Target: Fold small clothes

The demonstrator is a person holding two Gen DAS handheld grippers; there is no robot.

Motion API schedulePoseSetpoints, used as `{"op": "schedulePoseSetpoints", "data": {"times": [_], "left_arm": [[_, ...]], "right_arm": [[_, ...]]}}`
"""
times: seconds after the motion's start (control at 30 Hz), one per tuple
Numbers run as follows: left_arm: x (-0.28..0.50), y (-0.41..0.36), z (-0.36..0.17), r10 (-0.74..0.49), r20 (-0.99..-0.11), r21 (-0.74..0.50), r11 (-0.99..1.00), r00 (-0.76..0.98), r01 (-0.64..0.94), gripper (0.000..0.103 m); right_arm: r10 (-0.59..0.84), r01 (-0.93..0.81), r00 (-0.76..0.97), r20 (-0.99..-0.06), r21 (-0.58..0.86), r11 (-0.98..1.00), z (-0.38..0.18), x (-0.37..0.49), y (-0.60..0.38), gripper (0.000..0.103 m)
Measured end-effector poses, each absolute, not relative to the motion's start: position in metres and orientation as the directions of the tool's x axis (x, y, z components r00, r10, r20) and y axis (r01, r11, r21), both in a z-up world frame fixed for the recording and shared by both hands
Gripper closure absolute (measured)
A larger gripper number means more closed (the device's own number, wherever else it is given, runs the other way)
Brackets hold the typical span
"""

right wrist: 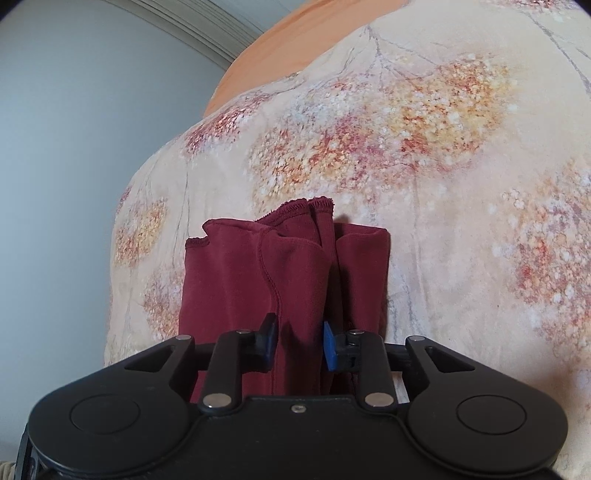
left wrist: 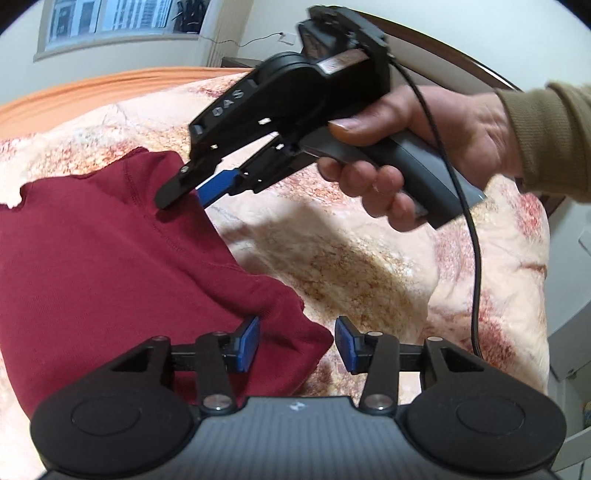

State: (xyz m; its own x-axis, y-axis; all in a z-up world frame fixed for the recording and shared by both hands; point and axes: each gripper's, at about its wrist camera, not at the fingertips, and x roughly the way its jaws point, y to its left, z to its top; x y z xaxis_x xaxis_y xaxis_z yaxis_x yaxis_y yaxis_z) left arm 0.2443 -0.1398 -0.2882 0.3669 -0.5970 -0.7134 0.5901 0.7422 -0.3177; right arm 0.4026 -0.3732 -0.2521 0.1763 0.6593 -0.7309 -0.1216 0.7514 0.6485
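Overhead, window [left wrist: 110,18] beyond floral bedspread [left wrist: 369,258].

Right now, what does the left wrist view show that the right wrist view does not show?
Only the left wrist view shows the right gripper from outside, the person's hand on its handle, a black cable, a window, and the open left gripper at a corner of the cloth.

Only the right wrist view shows the right gripper's fingers from behind, a bunched fold of cloth between them.

Both show the dark red garment, the floral blanket and an orange sheet.
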Motion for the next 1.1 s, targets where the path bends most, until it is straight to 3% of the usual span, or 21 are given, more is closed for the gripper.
{"op": "schedulePoseSetpoints", "data": {"times": [0.57, 0.8, 1.1], "left_arm": [[0.253, -0.133, -0.273, -0.668, -0.661, -0.406, 0.702, 0.342, 0.585, 0.054], [0.248, -0.141, -0.294, -0.647, -0.709, -0.416, 0.704, 0.279, 0.575, 0.051], [0.239, -0.075, -0.265, -0.661, -0.651, -0.472, 0.738, 0.373, 0.483, 0.047]], "right_arm": [[0.676, -0.076, 0.233, -0.700, 0.679, 0.730, -0.235, 0.378, -0.397, 0.071], [0.693, -0.084, 0.236, -0.681, 0.696, 0.713, -0.227, 0.375, -0.394, 0.069], [0.770, -0.128, 0.225, -0.597, 0.766, 0.631, -0.221, 0.379, -0.374, 0.061]]}}
